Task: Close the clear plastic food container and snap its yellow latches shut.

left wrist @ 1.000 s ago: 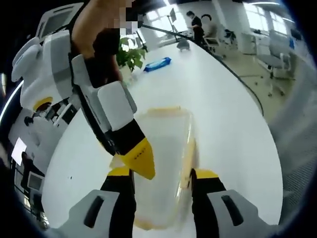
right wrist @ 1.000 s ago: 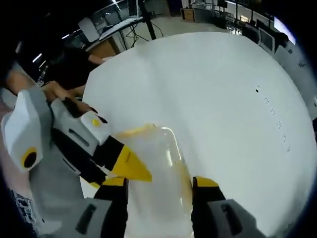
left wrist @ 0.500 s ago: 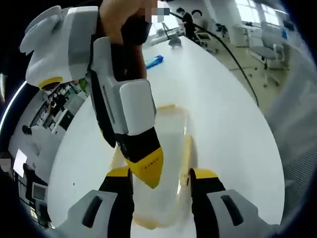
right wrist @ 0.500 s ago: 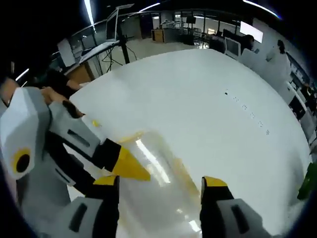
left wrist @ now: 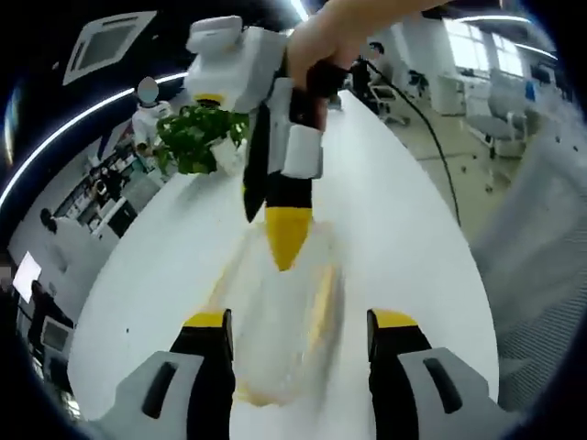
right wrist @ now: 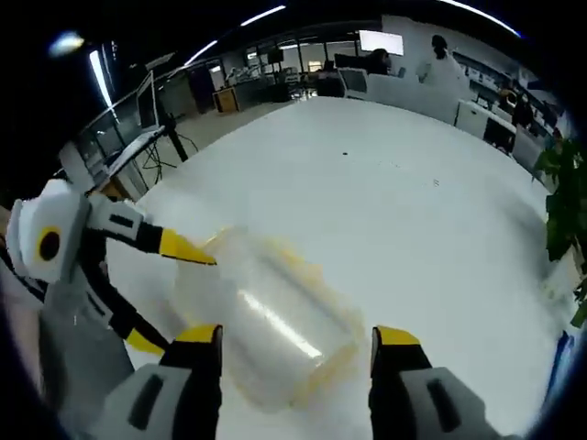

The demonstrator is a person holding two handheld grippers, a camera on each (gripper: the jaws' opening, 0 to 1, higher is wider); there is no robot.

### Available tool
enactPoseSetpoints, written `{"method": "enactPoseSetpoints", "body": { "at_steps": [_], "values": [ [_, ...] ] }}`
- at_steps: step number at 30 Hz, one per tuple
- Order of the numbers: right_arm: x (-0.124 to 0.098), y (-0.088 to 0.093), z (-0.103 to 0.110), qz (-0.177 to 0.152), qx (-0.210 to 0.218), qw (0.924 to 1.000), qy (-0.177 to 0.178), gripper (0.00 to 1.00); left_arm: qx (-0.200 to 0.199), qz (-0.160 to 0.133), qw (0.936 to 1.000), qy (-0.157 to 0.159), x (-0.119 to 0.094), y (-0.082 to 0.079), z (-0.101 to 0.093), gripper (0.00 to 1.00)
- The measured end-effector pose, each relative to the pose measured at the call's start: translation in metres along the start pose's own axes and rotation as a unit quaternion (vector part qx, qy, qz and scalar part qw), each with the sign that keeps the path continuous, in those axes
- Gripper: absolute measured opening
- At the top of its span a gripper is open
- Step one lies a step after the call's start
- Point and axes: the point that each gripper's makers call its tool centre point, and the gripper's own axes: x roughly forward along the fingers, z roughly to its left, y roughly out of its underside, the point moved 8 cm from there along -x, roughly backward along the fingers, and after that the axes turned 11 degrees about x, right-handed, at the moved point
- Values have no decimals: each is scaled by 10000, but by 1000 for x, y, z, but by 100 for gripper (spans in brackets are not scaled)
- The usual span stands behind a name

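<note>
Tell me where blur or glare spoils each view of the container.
Left gripper view: the clear container is smeared by motion blur, its yellow edges soft; the other hand-held gripper over it stays fairly sharp. Right gripper view: the container is also blurred, with a bright glare streak along its lid; fisheye bends the white table.

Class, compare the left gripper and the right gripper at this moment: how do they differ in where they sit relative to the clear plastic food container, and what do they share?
In the right gripper view, the left gripper sits at one end of the clear plastic food container, a yellow tip beside its rim.
In the left gripper view, the right gripper comes down from above, tip on the container's far end.
Both have yellow-tipped jaws, both are open, and neither clamps the container.
</note>
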Motion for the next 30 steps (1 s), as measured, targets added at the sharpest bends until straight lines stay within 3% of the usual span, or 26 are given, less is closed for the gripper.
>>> {"method": "enactPoseSetpoints", "body": {
  "at_steps": [3,10,15,21,22,30],
  "values": [
    [-1,9,0,-32,145,9999,26,64,-335,43,9990,-309,-8,6,8,57],
    [3,20,0,-92,516,9986,-7,60,-973,344,9939,-388,-13,31,18,59],
    [7,20,5,-66,625,9979,-185,54,-1303,368,9899,-423,-15,42,25,59],
    [16,13,15,-97,598,9979,-239,53,-1619,397,9854,-338,-15,51,24,57],
    [19,11,18,-81,596,9979,-241,54,-1773,410,9820,-504,-16,53,25,59],
    [46,-14,41,-150,545,9977,-372,54,-1627,640,9831,-552,-37,77,37,56]
  ]
}}
